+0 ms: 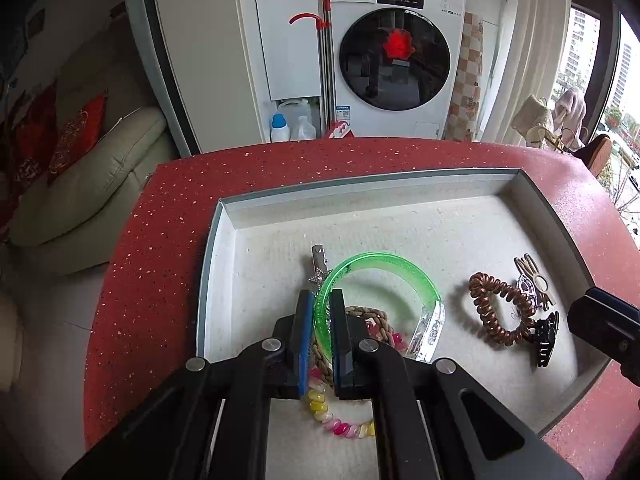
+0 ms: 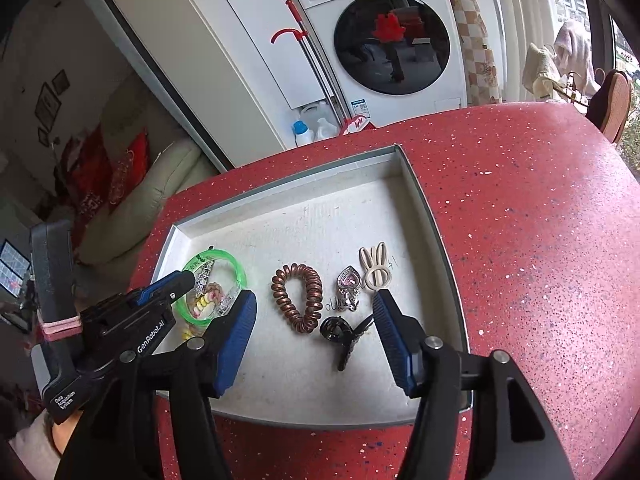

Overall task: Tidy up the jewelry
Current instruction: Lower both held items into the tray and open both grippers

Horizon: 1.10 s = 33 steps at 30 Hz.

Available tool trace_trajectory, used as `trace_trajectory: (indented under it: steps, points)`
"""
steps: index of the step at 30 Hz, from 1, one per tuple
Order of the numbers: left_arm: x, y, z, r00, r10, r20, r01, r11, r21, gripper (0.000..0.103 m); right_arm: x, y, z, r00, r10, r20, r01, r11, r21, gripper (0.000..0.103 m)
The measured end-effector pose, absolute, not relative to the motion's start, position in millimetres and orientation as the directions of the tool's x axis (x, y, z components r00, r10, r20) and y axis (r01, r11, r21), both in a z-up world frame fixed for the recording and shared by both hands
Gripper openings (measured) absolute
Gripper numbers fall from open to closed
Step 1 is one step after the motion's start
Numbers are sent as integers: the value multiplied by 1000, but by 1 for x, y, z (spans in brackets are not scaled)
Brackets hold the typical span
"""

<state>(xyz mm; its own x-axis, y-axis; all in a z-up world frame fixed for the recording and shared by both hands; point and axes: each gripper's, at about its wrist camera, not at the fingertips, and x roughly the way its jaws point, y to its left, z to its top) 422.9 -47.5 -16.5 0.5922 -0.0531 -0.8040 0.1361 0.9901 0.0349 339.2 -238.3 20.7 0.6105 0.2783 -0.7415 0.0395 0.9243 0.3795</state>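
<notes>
L gripper [image 1: 320, 320] is clenched on the green bangle [image 1: 380, 276]; both pads pinch its rim, and the bangle stands tilted over a small heap near the tray's L edge: a braided rope tie [image 1: 372, 314], a pastel coil tie [image 1: 340, 424] and a silver clip [image 1: 318, 258]. R gripper [image 2: 316, 320] is released, jaws wide, nothing btwn the pads, hanging over the tray's near-R part above the black claw clip [image 2: 340, 332].

Step in hand, as I read it: sorting the pieces inside the tray [image 1: 224, 216]. To do it well, lift the bangle straight up before shifting it, b/c it rings the rope tie and may drag the heap along. Keep the pinch on the rim, not the clear end section [image 1: 430, 330]. Set it flat w/ bare liner around it, away from the copper coil tie [image 2: 298, 296]. R jaws should come down square on the claw clip's body; it looks small and may skid.

The heart pendant [image 2: 350, 284] and cream bunny clip [image 2: 374, 266] lie just beside each other nr the tray's R edge.

The surface [image 2: 520, 240] is red w/ white speckles, rounded at its edge; the tray sits on it, grey-rimmed w/ pale liner. Room: a white washing machine [image 2: 380, 32] beyond the far edge, a red-handled mop [image 2: 304, 52] beside it, detergent bottles [image 2: 304, 130] on the floor, a cream sofa [image 1: 100, 168] w/ red cushions off to the L, windows to the R.
</notes>
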Motion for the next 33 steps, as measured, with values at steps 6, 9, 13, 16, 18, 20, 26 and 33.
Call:
trace_trajectory:
  steps: [6, 9, 13, 16, 18, 20, 26, 33]
  points:
    - [419, -44, -12, 607, -53, -793, 128, 991, 32, 27, 331, -240, 26, 619, 275, -736, 43, 923, 381, 65]
    - [417, -44, -7, 621, -53, -782, 128, 991, 35, 27, 328, -241, 30, 622, 275, -733, 42, 923, 383, 65]
    - [415, -45, -4, 622, -59, -781, 128, 991, 27, 27, 325, -241, 32, 622, 276, -733, 40, 923, 382, 65]
    - [414, -42, -2, 623, -60, -780, 125, 992, 23, 27, 323, -241, 33, 623, 277, -732, 41, 923, 384, 65]
    - [412, -40, -1, 627, -59, -777, 121, 992, 22, 27, 321, -240, 34, 623, 279, -731, 41, 921, 386, 65]
    - [410, -38, 1, 628, -60, -776, 117, 993, 19, 27, 320, -240, 35, 624, 281, -729, 40, 920, 389, 65]
    - [405, -30, 7, 633, -77, -770, 114, 993, -6, 27, 312, -239, 40, 630, 294, -719, 38, 913, 407, 72]
    - [398, -23, 12, 662, -66, -747, 105, 994, 5, 103, 303, -236, 49, 649, 288, -704, 31, 915, 403, 83]
